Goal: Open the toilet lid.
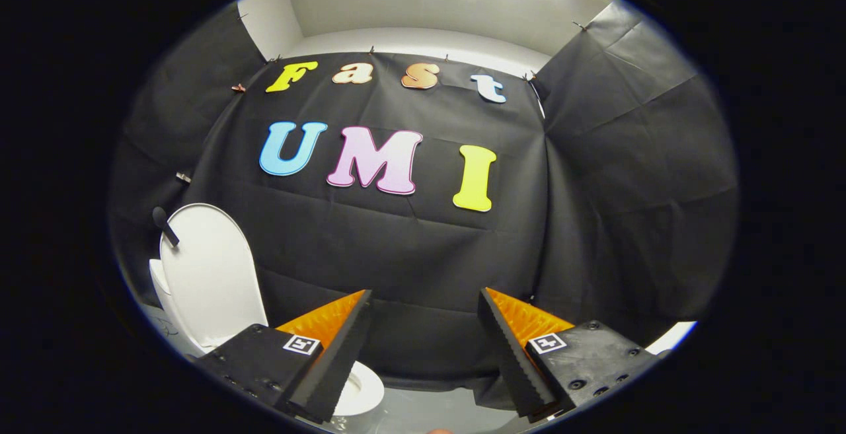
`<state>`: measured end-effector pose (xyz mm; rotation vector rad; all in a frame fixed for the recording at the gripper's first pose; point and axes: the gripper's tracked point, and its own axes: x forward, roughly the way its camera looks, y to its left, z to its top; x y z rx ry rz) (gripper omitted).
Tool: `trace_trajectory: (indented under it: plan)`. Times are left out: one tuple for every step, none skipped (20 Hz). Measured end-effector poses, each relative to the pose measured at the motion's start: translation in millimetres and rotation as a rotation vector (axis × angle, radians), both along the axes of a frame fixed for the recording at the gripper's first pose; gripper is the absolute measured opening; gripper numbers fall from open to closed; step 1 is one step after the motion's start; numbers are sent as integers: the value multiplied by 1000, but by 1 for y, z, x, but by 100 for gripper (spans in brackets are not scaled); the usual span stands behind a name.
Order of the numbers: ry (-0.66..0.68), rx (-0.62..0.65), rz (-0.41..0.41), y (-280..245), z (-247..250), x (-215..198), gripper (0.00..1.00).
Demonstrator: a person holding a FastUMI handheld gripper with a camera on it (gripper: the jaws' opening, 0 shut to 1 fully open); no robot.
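Holding my gripper (423, 348) level above the floor (423, 414), fingers spread wide and gripping nothing; only black cloth wall (410, 255) shows through the gap between them.

Leftmost: toilet lid (208, 275), already raised, standing near upright and leaning back at the left edge of the booth, beyond and left of my left finger (330, 361); a small dark knob on a stalk (164, 222) sits at the lid's upper left edge, purpose unclear; a pale piece (158, 285) just behind the lid is probably the tank, cannot tell for sure.

Below: toilet seat rim (362, 391), partly hidden behind the left finger.

Judgement: lid looks open, task near done; what remains is backing away cleanly; keep the fingers apart, pull straight back, avoid brushing the lid so it doesn't tip forward.

Count: one lid; one seat rim; one knob; two fingers.
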<state>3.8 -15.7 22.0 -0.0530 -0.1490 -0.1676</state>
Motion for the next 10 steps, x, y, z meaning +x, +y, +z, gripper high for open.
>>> trace_trajectory:
  plan:
    - [-9, 3, -5, -2, 2, 0, 99]
    - [-20, 6, -9, -3, 4, 0, 99]
    - [-33, 7, -14, -3, 7, 0, 98]
    - [-42, 5, -17, -4, 8, 0, 98]
    - [-40, 2, -18, -3, 6, 1, 99]
    - [-32, -1, -14, -1, 3, 3, 98]
    - [-22, -3, -12, 1, 0, 6, 98]
    - [-11, -3, -10, 1, -3, 7, 98]
    - [-4, -3, -9, 3, -5, 7, 98]
    - [3, -4, -8, 4, -6, 7, 99]
